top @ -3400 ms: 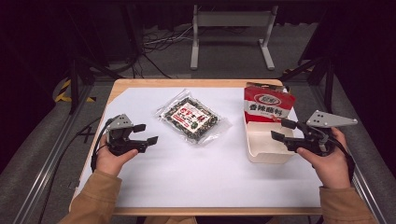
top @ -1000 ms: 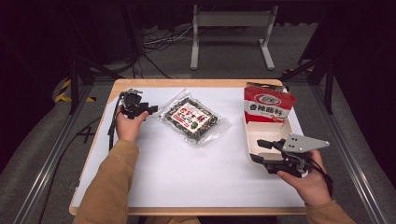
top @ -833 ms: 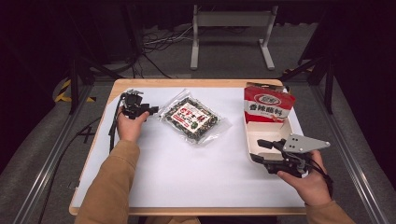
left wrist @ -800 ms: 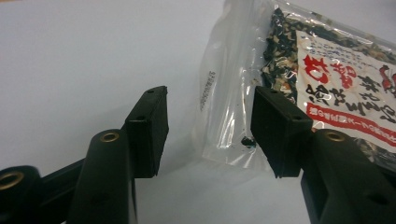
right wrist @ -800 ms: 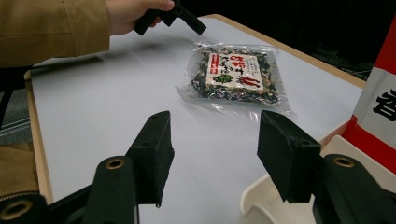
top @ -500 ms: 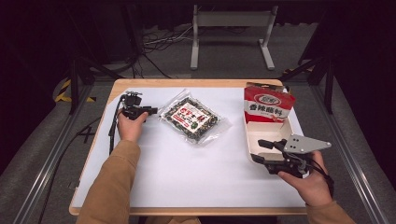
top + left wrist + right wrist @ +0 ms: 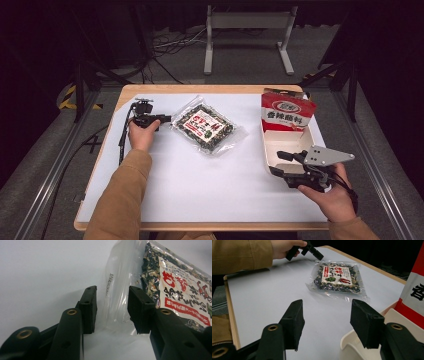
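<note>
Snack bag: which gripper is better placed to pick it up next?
Left. The left gripper sits at the snack bag, its clear edge between open jaws. The right gripper waits by the open box.

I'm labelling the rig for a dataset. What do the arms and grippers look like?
Both grippers are black with two blocky jaws and brass-coloured rivets. The right gripper carries a grey three-cornered plate; a black cable trails from the left gripper. Both sleeves are tan.

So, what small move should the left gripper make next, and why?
Probably close the left gripper on the clear edge of the snack bag. Its jaws have just been closing, that edge lies between them, and the pads do not yet seem to press it. The open box waits at the right.
</note>
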A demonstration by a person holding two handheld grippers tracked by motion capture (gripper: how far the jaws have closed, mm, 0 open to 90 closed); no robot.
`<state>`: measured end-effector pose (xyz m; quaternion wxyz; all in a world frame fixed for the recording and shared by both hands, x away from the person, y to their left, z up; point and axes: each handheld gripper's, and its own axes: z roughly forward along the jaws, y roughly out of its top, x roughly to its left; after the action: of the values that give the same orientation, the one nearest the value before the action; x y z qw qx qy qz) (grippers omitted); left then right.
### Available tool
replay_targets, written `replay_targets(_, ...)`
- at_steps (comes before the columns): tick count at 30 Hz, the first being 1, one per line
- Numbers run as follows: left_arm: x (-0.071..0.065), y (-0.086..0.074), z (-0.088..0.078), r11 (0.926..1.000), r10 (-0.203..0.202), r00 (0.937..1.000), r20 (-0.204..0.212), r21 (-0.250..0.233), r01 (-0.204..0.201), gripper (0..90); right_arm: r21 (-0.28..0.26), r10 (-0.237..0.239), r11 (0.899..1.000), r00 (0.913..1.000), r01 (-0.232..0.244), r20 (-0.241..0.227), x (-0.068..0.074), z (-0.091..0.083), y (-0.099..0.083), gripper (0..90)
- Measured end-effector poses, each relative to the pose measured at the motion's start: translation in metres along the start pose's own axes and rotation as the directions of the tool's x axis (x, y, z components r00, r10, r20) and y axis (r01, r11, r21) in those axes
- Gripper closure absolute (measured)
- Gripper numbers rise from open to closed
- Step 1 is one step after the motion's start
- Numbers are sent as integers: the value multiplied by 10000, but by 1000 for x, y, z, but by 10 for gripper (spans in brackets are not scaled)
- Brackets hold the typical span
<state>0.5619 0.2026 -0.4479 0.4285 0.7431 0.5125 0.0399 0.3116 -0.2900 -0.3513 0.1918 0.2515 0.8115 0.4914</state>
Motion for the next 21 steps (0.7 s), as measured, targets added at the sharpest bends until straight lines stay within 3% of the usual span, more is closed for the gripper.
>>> replay_targets(5,-1,-1,5,9996,-266,9993,256,90,264,642,27,-2,10000,10000,2,48,2,-1,-1,439)
replay_targets(14,-1,-2,6,9987,-448,9989,97,258,445,735,94,-5,10000,9999,4,107,3,-2,-4,436)
replay_targets(18,-3,-1,7,9991,-263,9995,-169,321,268,772,127,28,9999,9999,-29,109,3,-2,-4,434)
replay_targets(21,-7,-2,7,9986,60,9988,-486,533,-34,899,153,10,9999,9999,-12,119,2,-2,-5,440)
